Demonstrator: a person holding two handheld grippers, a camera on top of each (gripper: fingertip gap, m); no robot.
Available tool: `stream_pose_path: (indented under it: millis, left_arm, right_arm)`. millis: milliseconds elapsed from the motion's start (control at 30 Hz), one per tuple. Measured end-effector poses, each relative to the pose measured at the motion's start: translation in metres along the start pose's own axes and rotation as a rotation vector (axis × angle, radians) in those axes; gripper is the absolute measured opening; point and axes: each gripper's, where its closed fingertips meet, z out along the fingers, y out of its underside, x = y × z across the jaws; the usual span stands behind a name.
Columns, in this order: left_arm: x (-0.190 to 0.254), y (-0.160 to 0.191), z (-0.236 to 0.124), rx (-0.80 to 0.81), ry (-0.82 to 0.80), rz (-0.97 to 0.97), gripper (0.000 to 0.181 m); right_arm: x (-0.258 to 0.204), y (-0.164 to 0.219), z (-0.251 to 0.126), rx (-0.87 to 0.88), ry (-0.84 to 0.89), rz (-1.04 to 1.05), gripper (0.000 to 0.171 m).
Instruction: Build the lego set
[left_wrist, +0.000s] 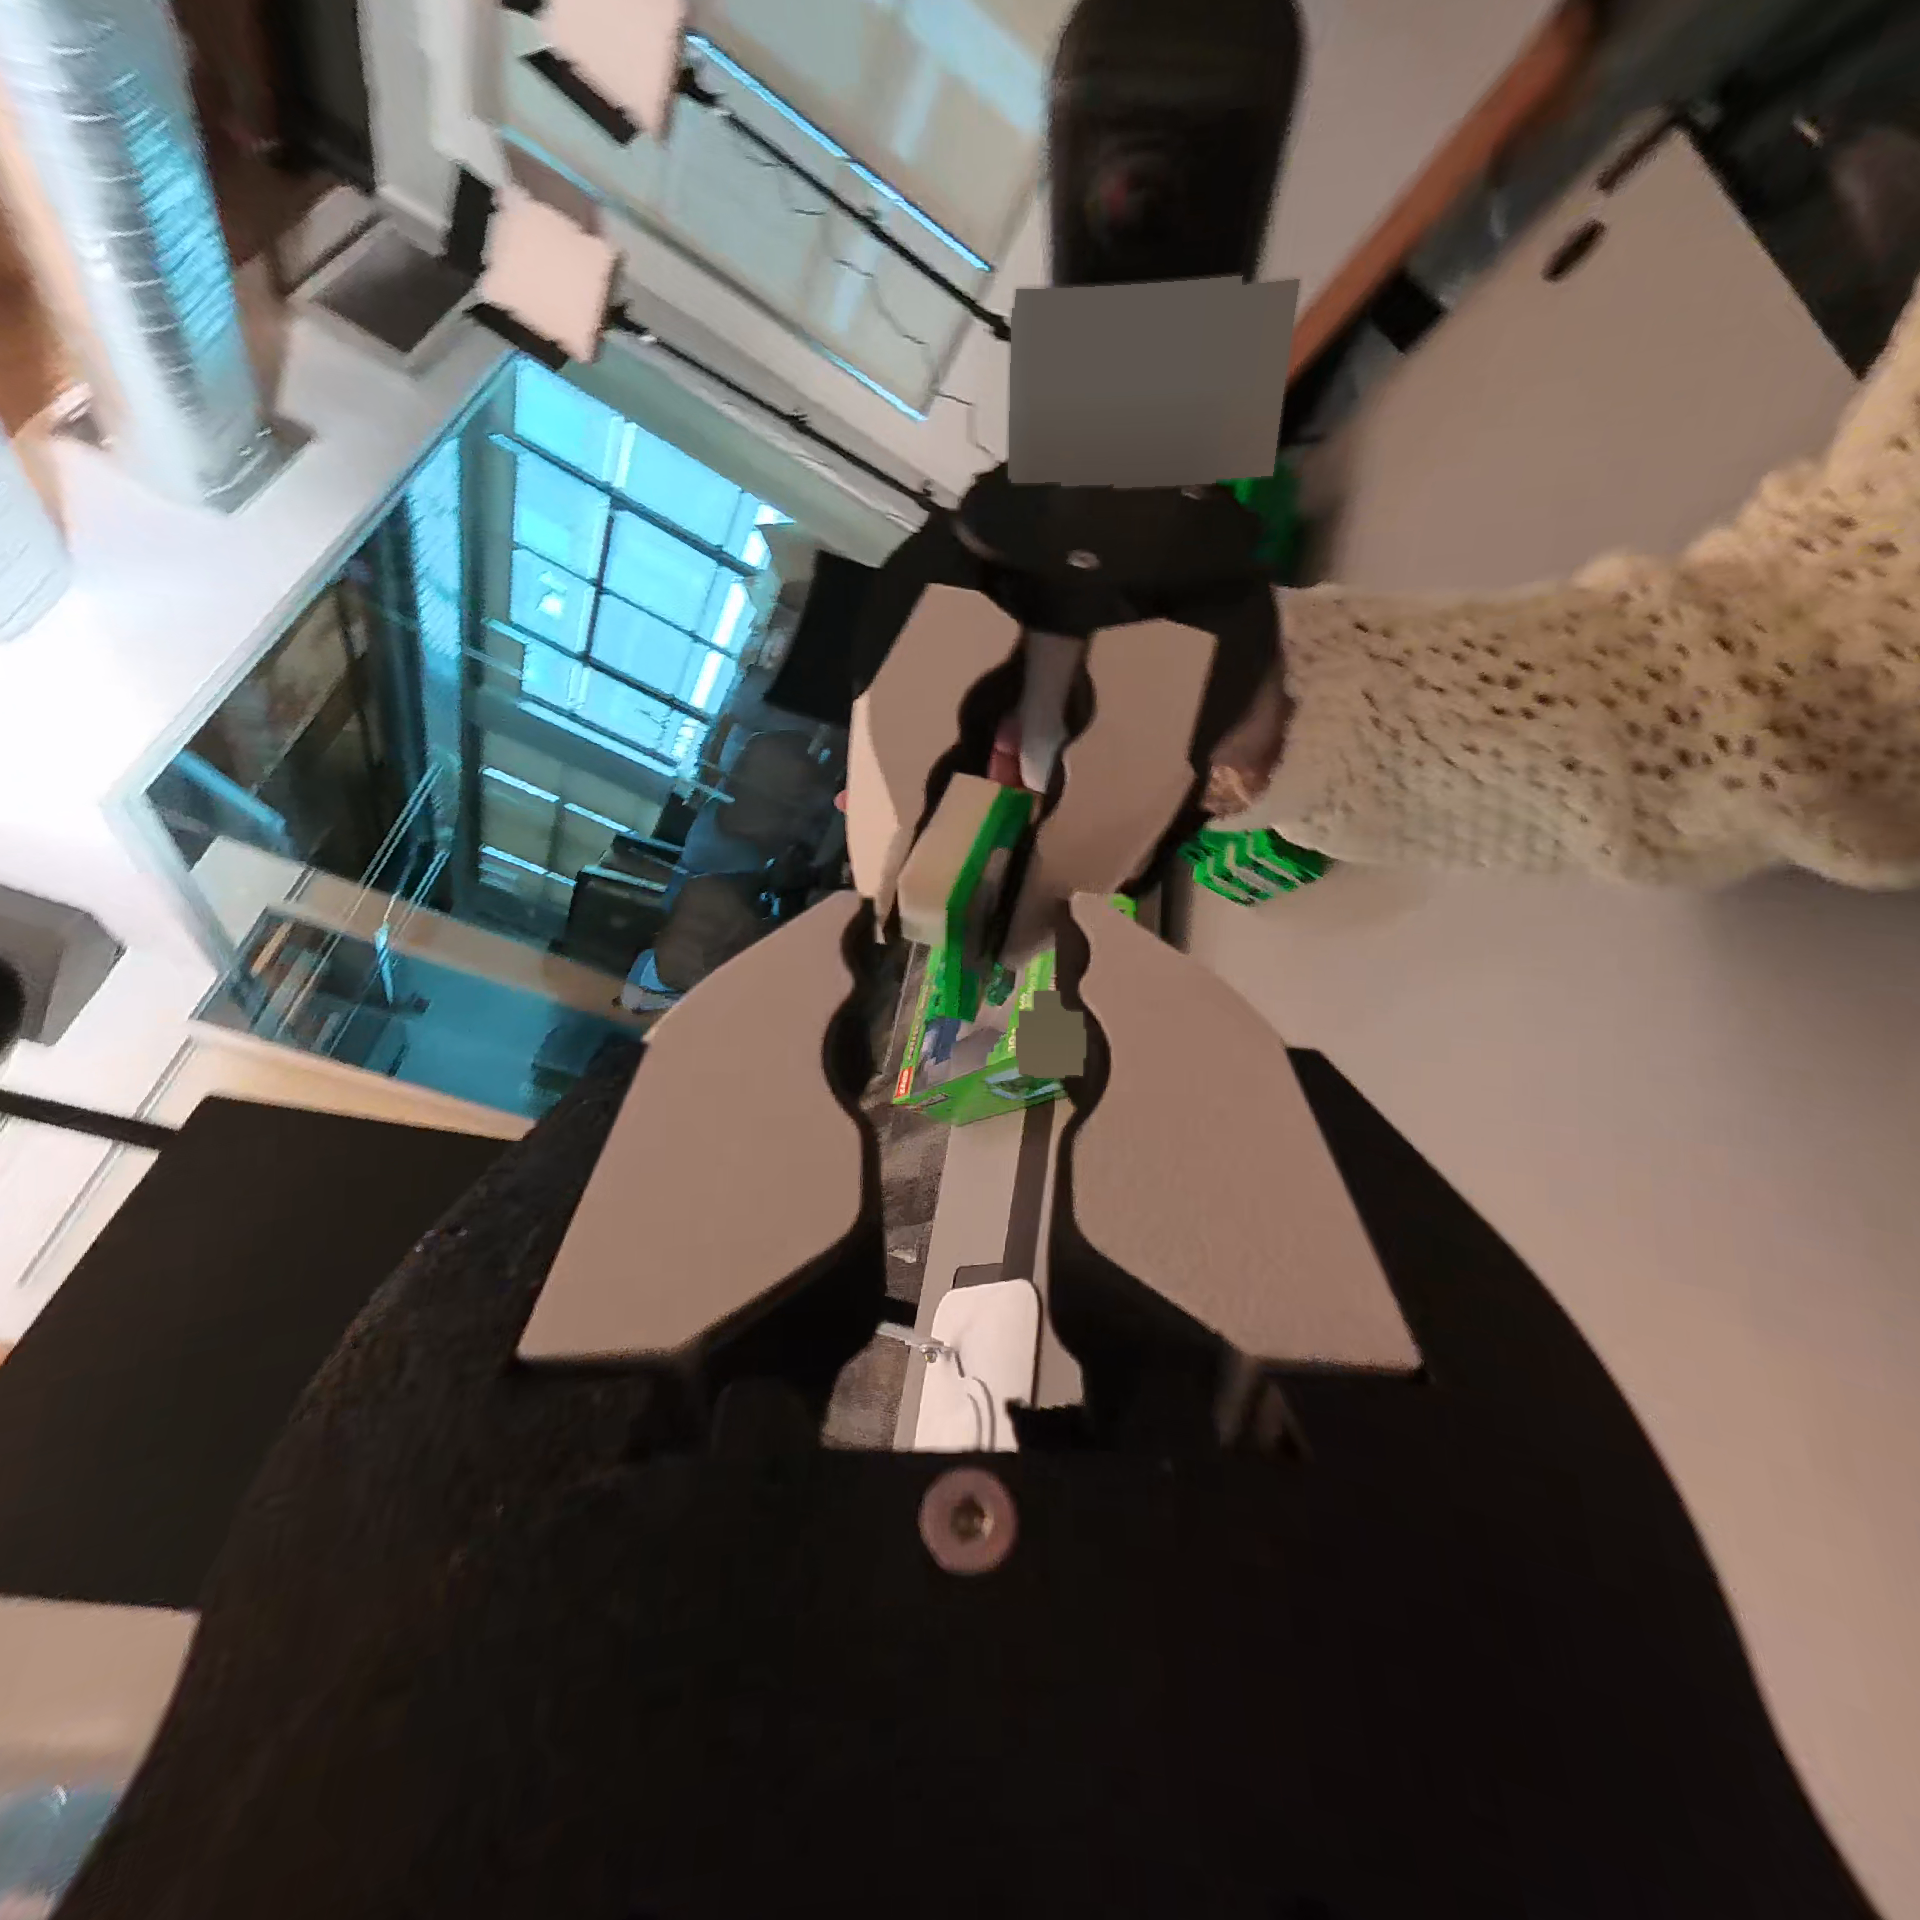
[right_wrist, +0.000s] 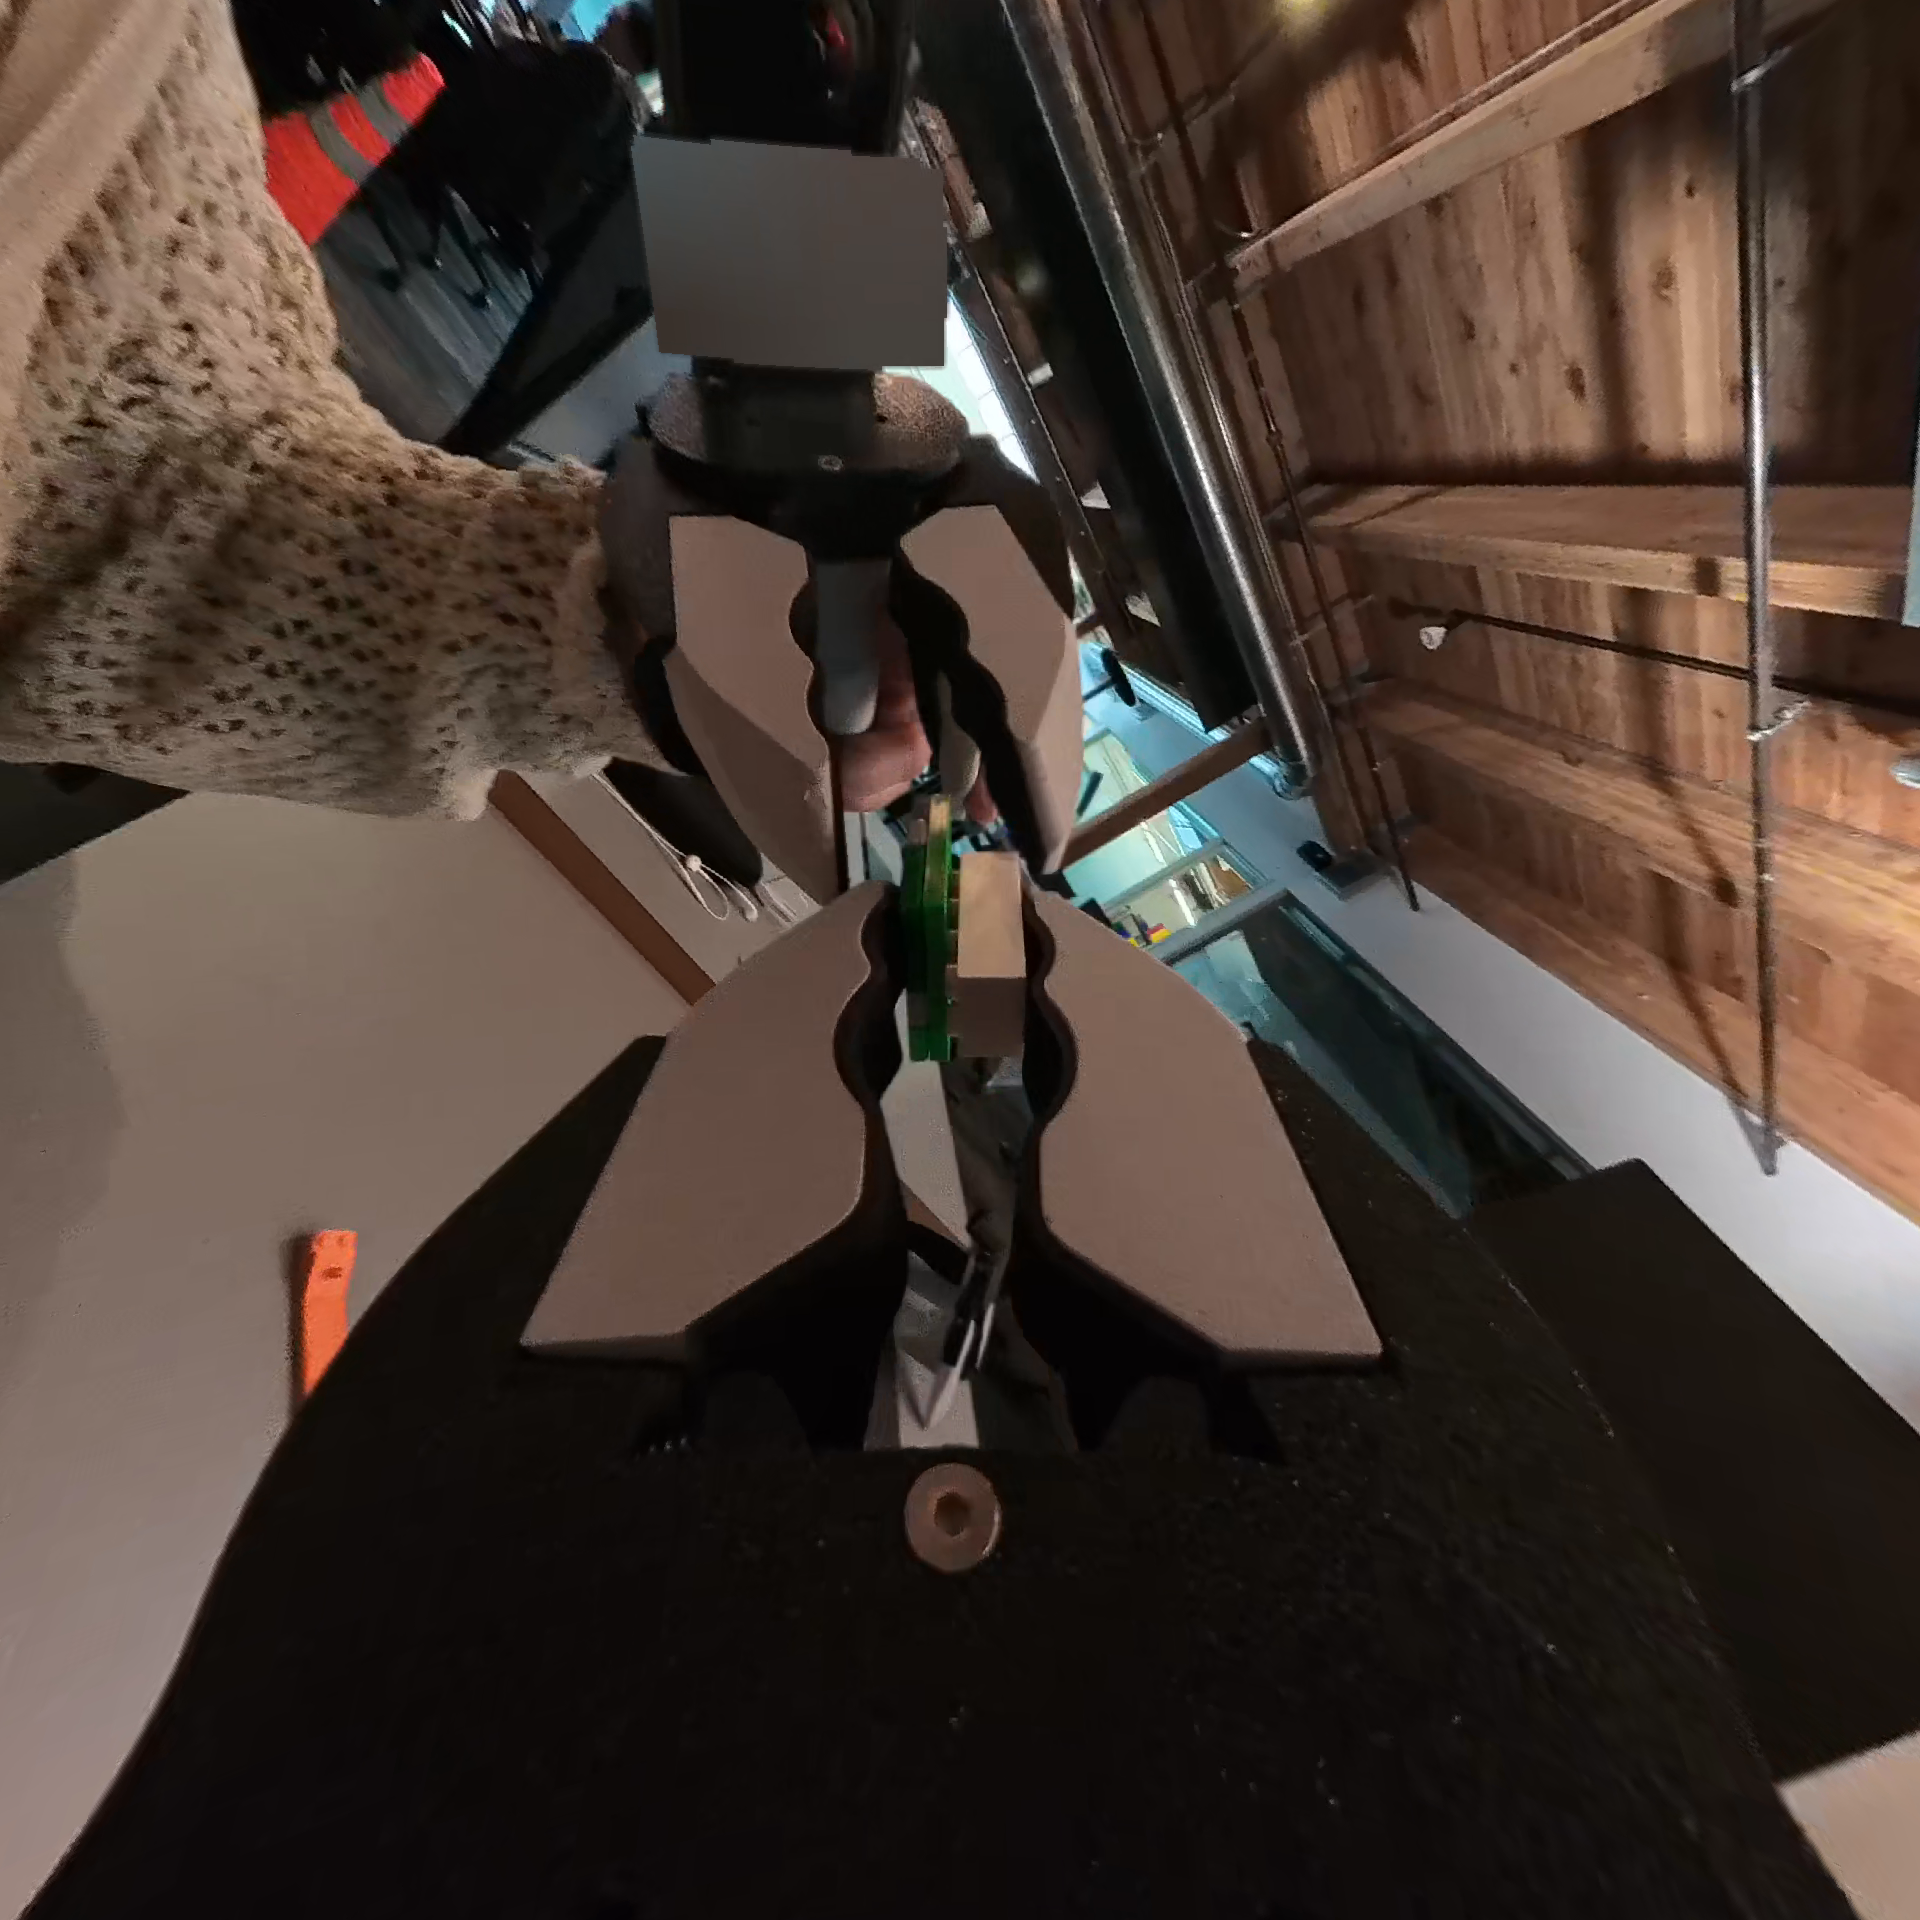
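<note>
The green plate (right_wrist: 928, 935) stands on edge in mid-air with the tan brick (right_wrist: 992, 951) flat against its 3 o'clock face. I judge they are held up off the table (left_wrist: 1507, 1091) so both tools can squeeze the joint.

My right gripper (right_wrist: 961, 914) is nearly closed: one finger lies on the plate's back and the other on the brick, sandwiching the pair.

The left gripper (left_wrist: 977, 920) points in from the opposite side, jaws narrowed around the same pieces. I cannot tell whether its pads actually touch.

Only the right wrist view shows the studded edge and the seam, plus an orange tool (right_wrist: 324, 1304) at 8 o'clock.

Only the left wrist view shows the green box (left_wrist: 971, 1049) just below the pieces and the loose green parts (left_wrist: 1247, 862) at 3 o'clock.
</note>
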Motion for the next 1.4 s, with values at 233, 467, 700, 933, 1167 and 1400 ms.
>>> stream_pose_path:
  millis: [233,467,700,933,1167,1400]
  left_arm:
    - [0.005,-0.005,0.002,0.003,0.047,0.067,0.026]
    - [0.008,-0.002,0.002,-0.038,0.088,0.086,0.022]
    - [0.007,-0.002,0.000,-0.062,0.096,0.092,0.020]
    - [0.010,-0.003,0.002,-0.073,0.101,0.117,0.019]
    - [0.011,0.000,0.000,-0.114,0.125,0.128,0.021]
    - [0.012,0.003,-0.005,-0.151,0.164,0.128,0.025]
  right_arm:
    - [-0.006,0.003,0.001,-0.011,-0.050,0.023,0.019]
    - [-0.009,0.005,0.001,0.001,-0.073,0.032,0.019]
    - [-0.009,0.003,-0.001,0.032,-0.071,0.035,0.019]
    - [-0.011,0.005,0.001,-0.037,-0.055,-0.032,0.019]
    - [-0.015,0.007,0.003,-0.054,-0.077,-0.032,0.019]
    - [-0.017,0.005,0.001,0.033,-0.138,0.084,0.019]
